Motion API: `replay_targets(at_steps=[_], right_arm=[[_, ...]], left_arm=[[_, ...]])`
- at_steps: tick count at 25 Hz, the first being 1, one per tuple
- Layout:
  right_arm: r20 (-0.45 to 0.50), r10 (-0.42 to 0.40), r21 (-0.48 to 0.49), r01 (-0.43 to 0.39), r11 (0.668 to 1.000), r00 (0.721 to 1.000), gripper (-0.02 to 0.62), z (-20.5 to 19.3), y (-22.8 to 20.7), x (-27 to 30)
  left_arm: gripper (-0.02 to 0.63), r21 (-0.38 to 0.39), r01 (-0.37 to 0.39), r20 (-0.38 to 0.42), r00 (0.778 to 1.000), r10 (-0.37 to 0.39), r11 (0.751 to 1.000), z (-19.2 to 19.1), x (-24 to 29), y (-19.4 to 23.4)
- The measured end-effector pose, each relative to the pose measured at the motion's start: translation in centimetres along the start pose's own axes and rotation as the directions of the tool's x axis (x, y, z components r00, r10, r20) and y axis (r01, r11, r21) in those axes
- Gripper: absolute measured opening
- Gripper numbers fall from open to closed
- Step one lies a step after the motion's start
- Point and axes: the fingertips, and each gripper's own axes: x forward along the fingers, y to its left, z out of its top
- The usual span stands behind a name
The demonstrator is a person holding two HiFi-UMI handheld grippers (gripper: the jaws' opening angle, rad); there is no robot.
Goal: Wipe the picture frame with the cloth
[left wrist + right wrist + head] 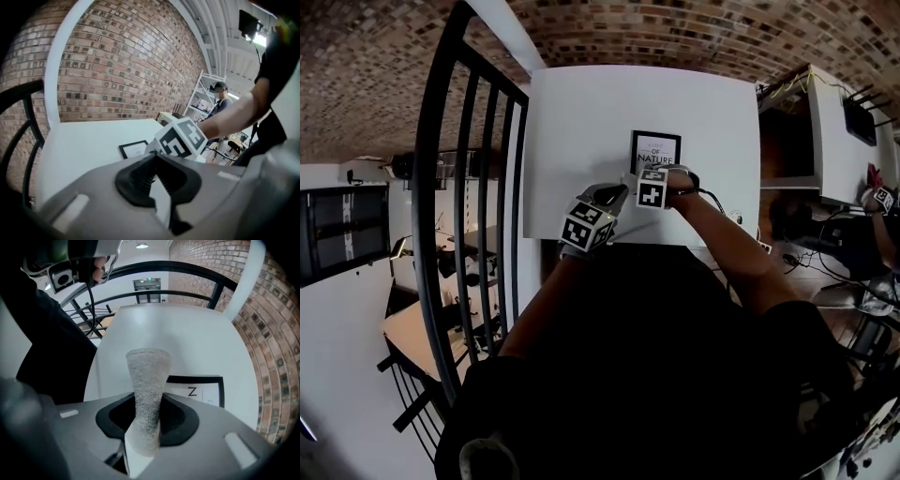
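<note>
A black picture frame (655,150) with a white print lies flat on the white table (581,122). My right gripper (654,180) hovers at the frame's near edge, shut on a pale grey cloth (147,380) that sticks up in a roll from between its jaws. Just past the cloth, the frame (197,390) shows in the right gripper view. To the left of the right gripper and nearer me, my left gripper (598,208) has its jaws closed together with nothing in them. In the left gripper view the frame (133,149) lies beyond the right gripper's marker cube (180,138).
A black metal railing (459,187) runs along the table's left side. A brick wall (122,70) stands behind the table. Another white desk (839,122) with cables is at the right. A person (218,101) stands by shelves in the background.
</note>
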Motion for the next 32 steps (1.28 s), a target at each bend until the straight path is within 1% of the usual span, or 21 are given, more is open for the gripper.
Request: replay_targets(at_steps=[3,8,19,23,27,32], right_arm=[[-0.028,0.016,0.017,-0.016,1.0,0.999,0.126,-1.2,0.6,0.4],[-0.053,0.008,0.036,-0.006,0.999,0.999,0.126,-3.9,1.0,-0.2],[-0.066,-0.011,0.168,0.022,0.986,0.998,0.127,-10.5,2.1,-1.5],[-0.059,-0.017,0.206,0.029,0.978,0.998,0.127,-12.0,2.3,-2.0],[-0.069,0.0,0.227,0.016,0.974,0.998,0.127,-13.7,3.0,-2.2],[-0.088,0.006,0.229,0.015,0.973,0.996,0.127,-15.2,3.3,-2.4]], left_arm=[[0.002,-0.002,0.019,-0.002,1.0,-0.019,1.0,0.5,-0.2,-0.3],[0.002,0.015,0.044,-0.011,0.999,-0.043,0.999,0.8,0.2,-0.3],[0.002,0.06,0.118,-0.037,0.993,-0.116,0.991,1.9,2.9,-2.3],[0.002,0.068,0.125,-0.046,0.991,-0.122,0.99,2.0,3.4,-2.8],[0.002,0.068,0.122,-0.049,0.992,-0.119,0.99,2.0,3.5,-3.1],[0.002,0.066,0.108,-0.041,0.994,-0.106,0.992,2.0,3.3,-3.2]])
